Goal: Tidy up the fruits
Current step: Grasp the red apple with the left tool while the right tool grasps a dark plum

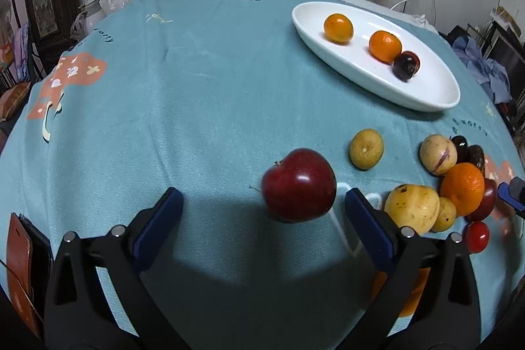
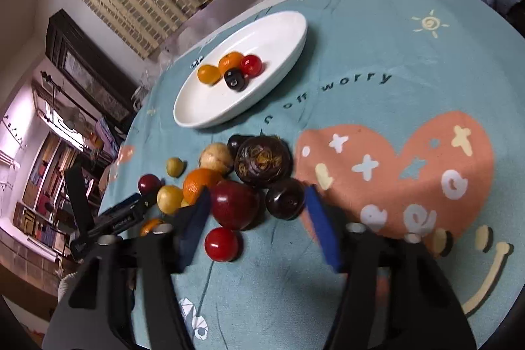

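Observation:
A white oval dish [image 1: 423, 94] [image 2: 279, 61] holds two oranges [image 1: 338, 28] and a dark plum [image 1: 406, 65]; the right wrist view also shows a red fruit [image 2: 252, 65] in it. My left gripper [image 1: 262, 205] is open, with a red apple [image 1: 299, 184] on the cloth between its fingers, nearer the right one. A pile of loose fruit [image 1: 459, 186] lies right of it. My right gripper [image 2: 257, 212] is open over the pile, around a red apple [image 2: 233, 208] and a dark plum [image 2: 284, 198]. A small red fruit [image 2: 221, 244] lies near it.
The table wears a teal cloth [image 1: 197, 87] with a pink heart print [image 2: 410, 166]. A brown wallet [image 1: 19, 268] lies at the table's near left edge. A yellow-green fruit [image 1: 366, 149] sits apart from the pile. A curtain and cluttered room lie beyond the table.

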`<state>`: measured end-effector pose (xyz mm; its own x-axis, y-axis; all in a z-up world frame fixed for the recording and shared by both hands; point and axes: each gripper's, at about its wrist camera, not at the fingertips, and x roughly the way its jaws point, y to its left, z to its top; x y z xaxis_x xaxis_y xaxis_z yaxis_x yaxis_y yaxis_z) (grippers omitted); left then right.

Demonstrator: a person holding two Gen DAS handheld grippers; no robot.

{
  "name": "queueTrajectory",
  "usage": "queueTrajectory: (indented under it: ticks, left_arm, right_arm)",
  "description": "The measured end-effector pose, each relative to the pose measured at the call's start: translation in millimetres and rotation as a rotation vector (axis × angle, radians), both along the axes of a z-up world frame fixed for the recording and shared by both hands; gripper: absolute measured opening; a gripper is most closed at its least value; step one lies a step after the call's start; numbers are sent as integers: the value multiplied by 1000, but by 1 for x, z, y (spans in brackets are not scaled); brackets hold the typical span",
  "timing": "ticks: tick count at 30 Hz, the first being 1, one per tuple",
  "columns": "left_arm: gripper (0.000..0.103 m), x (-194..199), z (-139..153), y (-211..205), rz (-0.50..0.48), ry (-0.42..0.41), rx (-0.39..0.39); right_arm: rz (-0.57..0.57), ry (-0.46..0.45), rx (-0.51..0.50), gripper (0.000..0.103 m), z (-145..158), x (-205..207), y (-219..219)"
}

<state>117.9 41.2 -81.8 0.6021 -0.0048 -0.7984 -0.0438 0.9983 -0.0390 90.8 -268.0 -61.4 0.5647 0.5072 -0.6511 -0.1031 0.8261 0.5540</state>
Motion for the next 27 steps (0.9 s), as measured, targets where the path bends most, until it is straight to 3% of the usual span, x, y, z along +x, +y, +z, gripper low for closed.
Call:
queueTrajectory:
  ticks: [6, 11, 17, 22, 23, 27]
  left_arm:
    - [101, 2, -1, -6, -4, 15, 43]
    - [101, 1, 2, -3, -4, 1, 21]
    - [101, -6, 18, 8, 5, -92, -46]
    - [95, 0, 12, 6, -20, -66, -56]
    - [91, 1, 11, 4, -30, -63, -51]
    - [48, 4, 8, -2, -54, -48, -43]
  right_arm:
    - [-17, 25, -61, 43, -12, 6, 2]
    - [-18, 1, -115, 28, -15, 6, 7]
    - [-14, -39, -121, 28, -8, 1, 9]
    - [-15, -22, -110, 28, -9, 2, 7]
    - [-14, -24, -114, 28, -9, 2, 8]
    - [-17, -18, -105, 28, -9, 2, 9]
